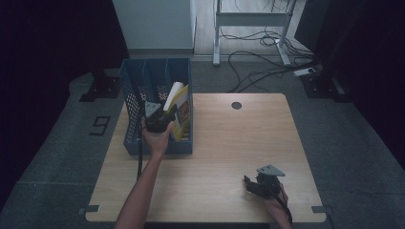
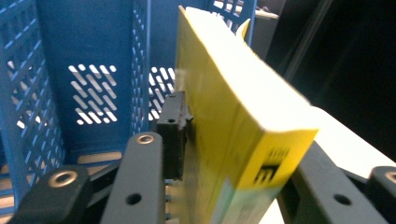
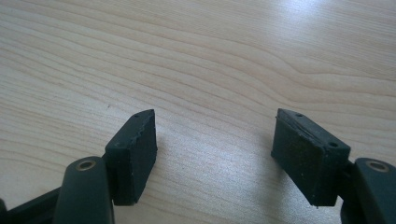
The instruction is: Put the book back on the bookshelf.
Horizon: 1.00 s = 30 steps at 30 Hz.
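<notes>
1. Inside the blue perforated plastic file rack (image 1: pixel 157 107), a thick yellow paperback book (image 2: pixel 229 135) leans upright between the left gripper (image 1: pixel 156 119)'s slackened jaws.
2. Right gripper (image 3: pixel 212 156) rests open, empty, on the wooden counter (image 1: pixel 224 143).

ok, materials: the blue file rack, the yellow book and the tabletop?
Blue file rack: looks like moulded plastic, matte, with slotted perforated walls. Yellow book: paper block with a smooth, slightly glossy card cover, white page edges showing. Tabletop: pale wood grain with a soft sheen, probably laminate or veneer; can't tell which.
</notes>
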Available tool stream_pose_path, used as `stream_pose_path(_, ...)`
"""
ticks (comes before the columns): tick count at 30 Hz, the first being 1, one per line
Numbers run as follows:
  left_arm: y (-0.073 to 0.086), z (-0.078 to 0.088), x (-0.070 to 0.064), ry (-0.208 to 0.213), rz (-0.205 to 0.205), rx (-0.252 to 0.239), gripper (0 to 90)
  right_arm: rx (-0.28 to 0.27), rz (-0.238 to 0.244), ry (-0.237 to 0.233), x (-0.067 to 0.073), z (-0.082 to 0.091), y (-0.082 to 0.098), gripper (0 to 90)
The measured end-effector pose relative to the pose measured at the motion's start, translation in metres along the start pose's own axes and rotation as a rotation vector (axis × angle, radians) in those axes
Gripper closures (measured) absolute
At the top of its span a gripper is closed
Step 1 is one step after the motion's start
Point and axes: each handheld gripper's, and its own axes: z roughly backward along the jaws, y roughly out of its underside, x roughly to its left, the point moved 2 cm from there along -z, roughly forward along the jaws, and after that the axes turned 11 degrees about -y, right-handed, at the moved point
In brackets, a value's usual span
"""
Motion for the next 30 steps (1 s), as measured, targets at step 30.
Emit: stream_pose_path(30, -0.023, -0.008, -0.008, -0.053, -0.059, -0.001, 74.7, -0.001, 0.001, 0.001, 0.000, 0.000, 0.000, 30.0)
